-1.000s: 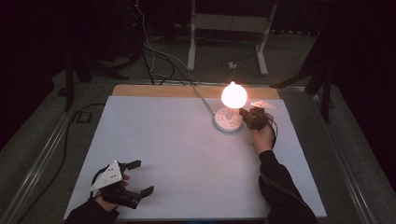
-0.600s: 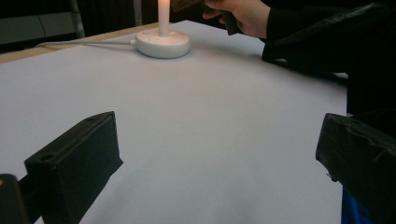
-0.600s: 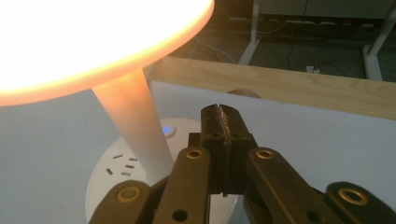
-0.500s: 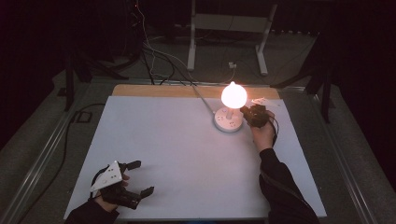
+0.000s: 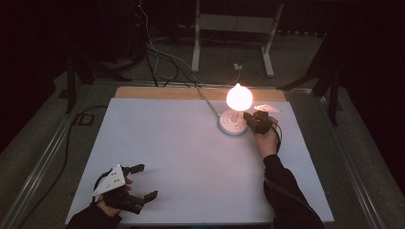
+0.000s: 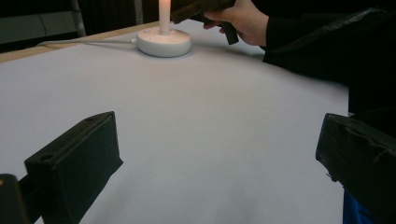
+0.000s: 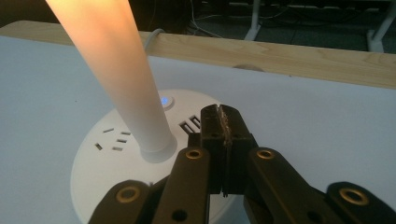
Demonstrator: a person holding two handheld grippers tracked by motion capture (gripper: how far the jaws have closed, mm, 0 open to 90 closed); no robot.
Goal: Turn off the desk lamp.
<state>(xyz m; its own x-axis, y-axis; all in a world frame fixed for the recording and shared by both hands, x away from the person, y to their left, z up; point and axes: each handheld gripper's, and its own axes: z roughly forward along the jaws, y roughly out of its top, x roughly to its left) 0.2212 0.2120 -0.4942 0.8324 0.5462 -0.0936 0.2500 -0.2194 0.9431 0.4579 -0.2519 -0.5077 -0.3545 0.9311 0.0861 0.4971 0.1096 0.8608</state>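
A lit bulb lamp (image 5: 239, 97) stands plugged into a round white socket base (image 5: 232, 125) at the back right of the white table. In the right gripper view the glowing stem (image 7: 119, 70) rises from the base (image 7: 107, 154), whose small button (image 7: 164, 101) glows blue. My right gripper (image 5: 250, 117) (image 7: 223, 119) is shut with nothing between its jaws, its tips over the base's right side. My left gripper (image 5: 143, 182) rests open at the front left corner. The left gripper view has the base (image 6: 163, 42) and the other hand (image 6: 238, 18) far off.
A white cable (image 5: 206, 98) runs from the socket base back over the wooden table edge (image 5: 167, 93). Dark floor, cables and a metal stand (image 5: 229, 24) lie beyond the table. A broad bare stretch of white table (image 5: 176, 148) separates the two grippers.
My right gripper has edged slightly closer to the socket base. The left gripper has stayed where it was.
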